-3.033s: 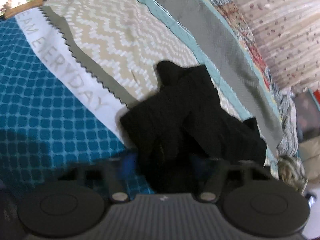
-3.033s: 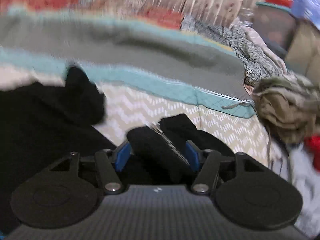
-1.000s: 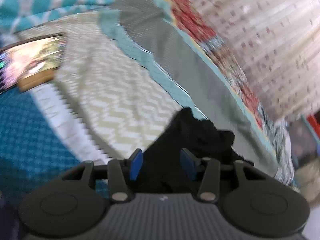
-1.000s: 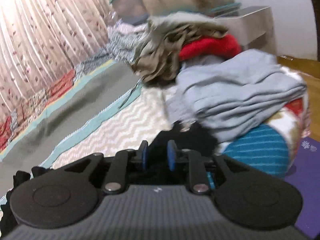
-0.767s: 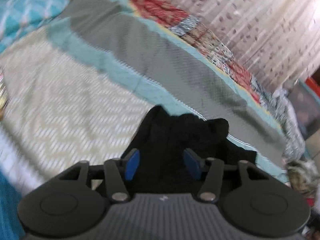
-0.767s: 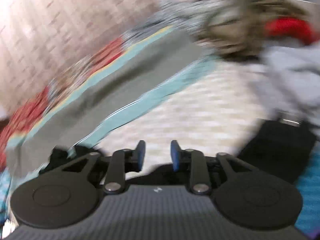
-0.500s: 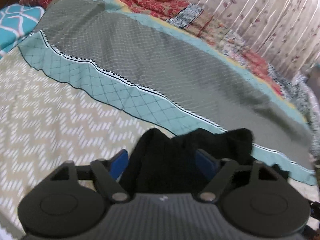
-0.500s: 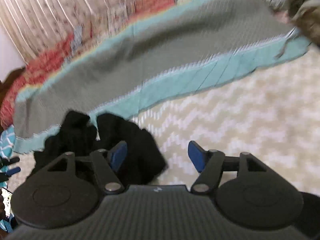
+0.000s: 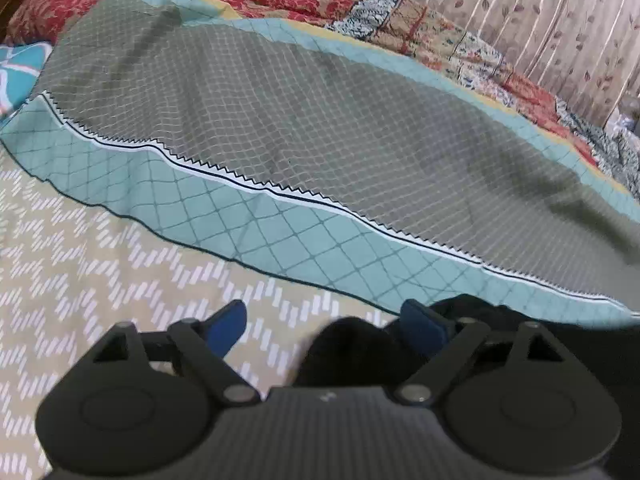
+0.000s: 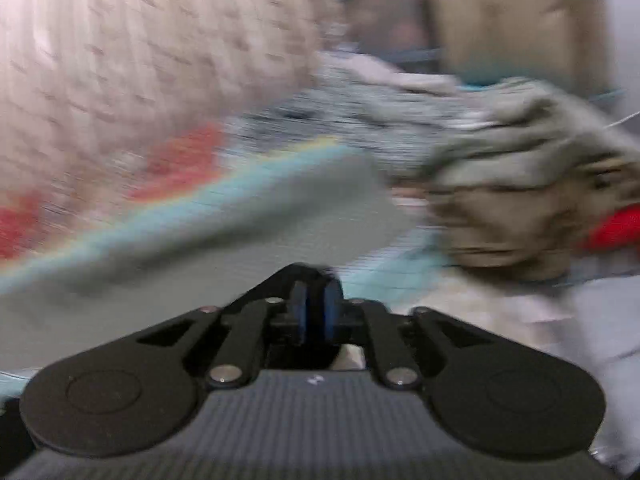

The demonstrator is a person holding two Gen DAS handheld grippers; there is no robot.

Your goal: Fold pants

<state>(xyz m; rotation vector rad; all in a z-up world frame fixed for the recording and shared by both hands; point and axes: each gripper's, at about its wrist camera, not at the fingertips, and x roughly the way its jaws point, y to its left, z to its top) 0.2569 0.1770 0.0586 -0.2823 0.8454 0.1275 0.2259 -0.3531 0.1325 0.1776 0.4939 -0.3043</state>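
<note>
Black pants [image 9: 352, 350], bunched on the bed [image 9: 100, 280], axis unclear, between my left hand-held gripper [image 9: 326, 326], just spread apart; my right hand-held gripper [image 10: 316, 312], just narrowed, nearly together, grips nothing.

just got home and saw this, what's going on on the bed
A person is folding black pants on a bed, with a handheld claw in each hand. The left claw stands wide over the chevron bedspread; its jaws have just been opening, and the dark cloth bunched between them is not pinched. The right claw has just been closing, its blue pads nearly together with nothing visible between them. Its view is blurred and faces a pile of other clothes.
</note>
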